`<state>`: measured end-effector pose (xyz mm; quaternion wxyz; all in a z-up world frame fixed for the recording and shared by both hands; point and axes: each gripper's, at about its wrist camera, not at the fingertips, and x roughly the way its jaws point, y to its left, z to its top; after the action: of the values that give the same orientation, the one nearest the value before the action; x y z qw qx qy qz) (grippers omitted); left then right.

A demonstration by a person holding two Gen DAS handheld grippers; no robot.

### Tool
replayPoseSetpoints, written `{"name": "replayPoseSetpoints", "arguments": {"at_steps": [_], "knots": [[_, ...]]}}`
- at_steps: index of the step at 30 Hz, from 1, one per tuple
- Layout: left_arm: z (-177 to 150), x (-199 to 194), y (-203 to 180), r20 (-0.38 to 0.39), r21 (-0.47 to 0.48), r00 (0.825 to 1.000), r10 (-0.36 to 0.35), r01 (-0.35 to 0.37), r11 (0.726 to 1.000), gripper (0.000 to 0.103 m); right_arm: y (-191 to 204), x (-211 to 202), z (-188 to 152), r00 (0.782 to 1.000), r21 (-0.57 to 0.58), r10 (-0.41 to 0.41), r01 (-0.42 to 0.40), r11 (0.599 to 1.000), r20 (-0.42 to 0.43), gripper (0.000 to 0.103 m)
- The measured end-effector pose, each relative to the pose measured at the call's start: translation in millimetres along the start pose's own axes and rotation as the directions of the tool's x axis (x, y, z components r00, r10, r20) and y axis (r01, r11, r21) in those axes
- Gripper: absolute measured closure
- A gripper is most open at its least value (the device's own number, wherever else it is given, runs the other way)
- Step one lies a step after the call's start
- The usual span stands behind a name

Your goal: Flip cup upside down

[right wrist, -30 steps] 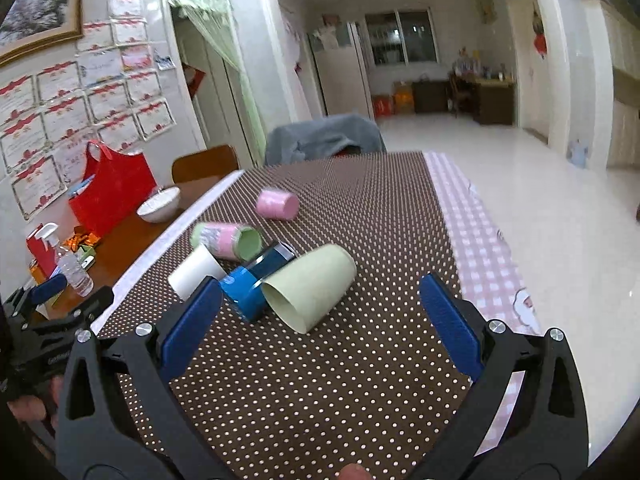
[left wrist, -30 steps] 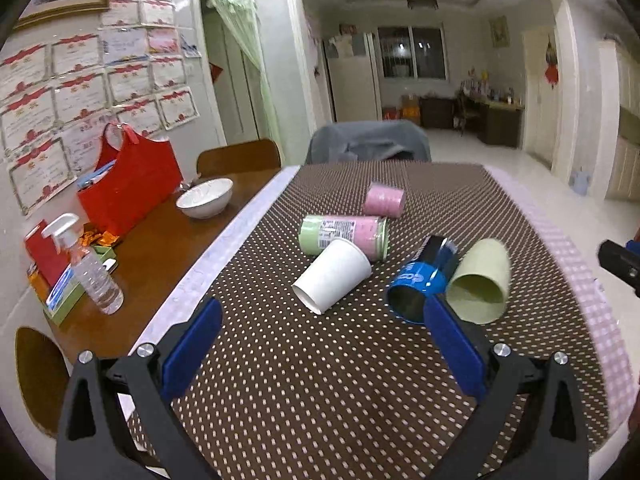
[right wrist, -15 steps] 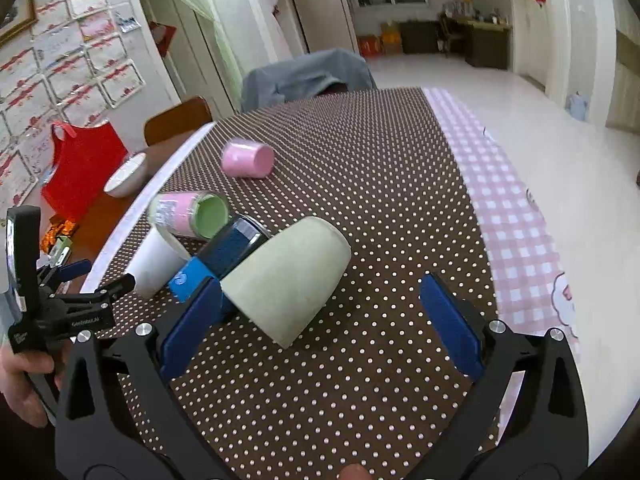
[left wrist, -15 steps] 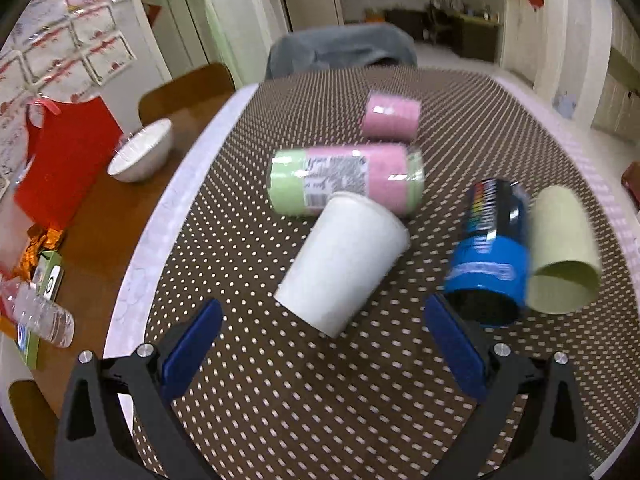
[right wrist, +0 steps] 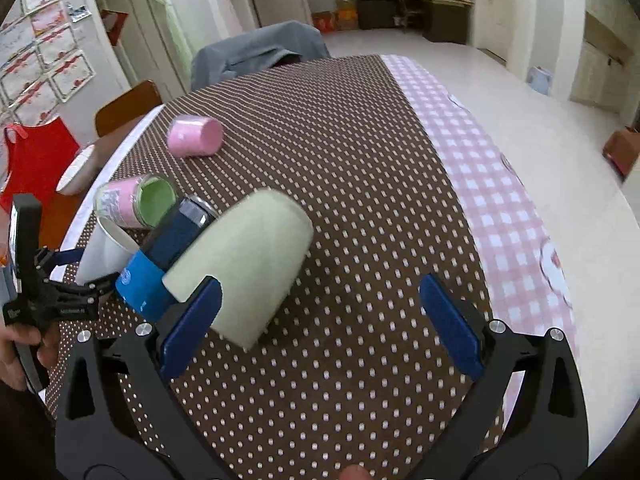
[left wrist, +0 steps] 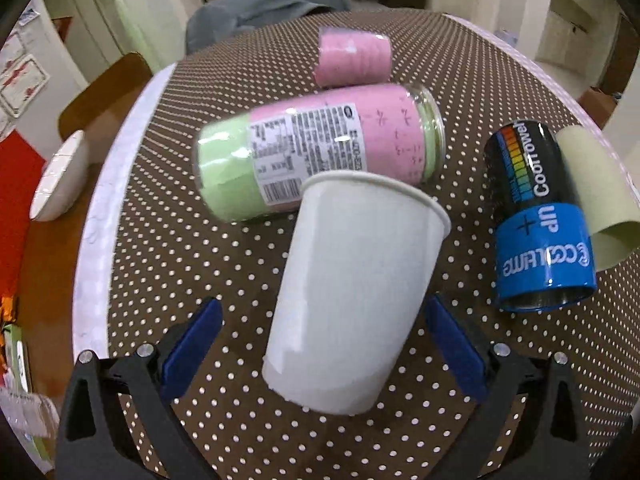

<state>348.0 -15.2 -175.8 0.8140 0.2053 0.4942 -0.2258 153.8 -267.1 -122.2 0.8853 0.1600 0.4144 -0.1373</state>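
Several cups lie on their sides on the brown dotted tablecloth [left wrist: 200,264]. A white paper cup [left wrist: 352,288] lies between the open fingers of my left gripper [left wrist: 320,344], base toward me, untouched by the pads. Behind it lie a pink-and-green cup [left wrist: 320,148] and a small pink cup [left wrist: 354,58]; a blue-and-black cup [left wrist: 536,216] and a pale green cup [left wrist: 592,196] lie to its right. My right gripper [right wrist: 320,320] is open, with the pale green cup [right wrist: 248,268] just ahead of its left finger. The left gripper also shows in the right wrist view [right wrist: 68,276].
A white bowl [left wrist: 60,180] and a red bag [right wrist: 32,160] stand on the bare wooden table to the left. A chair with a grey cover [right wrist: 256,52] stands at the far end. Pink checked cloth [right wrist: 512,208] covers the table's right edge.
Both grippers have moved forward and down toward the cups. The white cup now lies between my left fingers, and the pale green cup is close to my right gripper's left finger.
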Motion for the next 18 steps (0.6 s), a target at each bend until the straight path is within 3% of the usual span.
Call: {"name": "replayPoseSetpoints", "arguments": {"at_steps": [1,2,3,9,12,18], "knots": [[0.0,0.9,0.9,-0.002,0.003,0.999,-0.034,0.034,0.999,0.01,-0.1,-4.4,-4.5,1.0,0.008,-0.011,0.011,1.0,0.005,0.006],[0.5,2.2,1.4,-0.008,0.004,0.998,-0.055,0.055,0.998,0.029,-1.0,-8.4,-8.1,1.0,0.018,-0.02,0.019,1.0,0.011,0.006],[3.3,5.1,0.5,-0.021,0.004,0.997,-0.068,0.068,0.998,0.038,-1.7,-11.7,-10.7,1.0,0.026,-0.025,0.024,0.999,0.014,0.006],[-5.4,1.4,-4.9,-0.025,0.004,0.997,-0.073,0.073,0.997,0.041,-16.8,-41.5,-36.8,0.998,0.097,-0.027,0.022,0.995,0.05,0.006],[-19.1,-11.4,-12.8,-0.013,-0.006,0.999,-0.029,0.029,1.0,0.041,-24.4,-51.7,-45.7,0.998,0.075,-0.011,0.006,0.997,0.064,0.006],[-47.5,-47.4,-24.4,0.001,-0.129,1.0,0.026,-0.025,0.991,0.041,-39.6,-64.1,-42.4,0.992,0.004,0.105,-0.106,0.994,0.071,0.006]]}}
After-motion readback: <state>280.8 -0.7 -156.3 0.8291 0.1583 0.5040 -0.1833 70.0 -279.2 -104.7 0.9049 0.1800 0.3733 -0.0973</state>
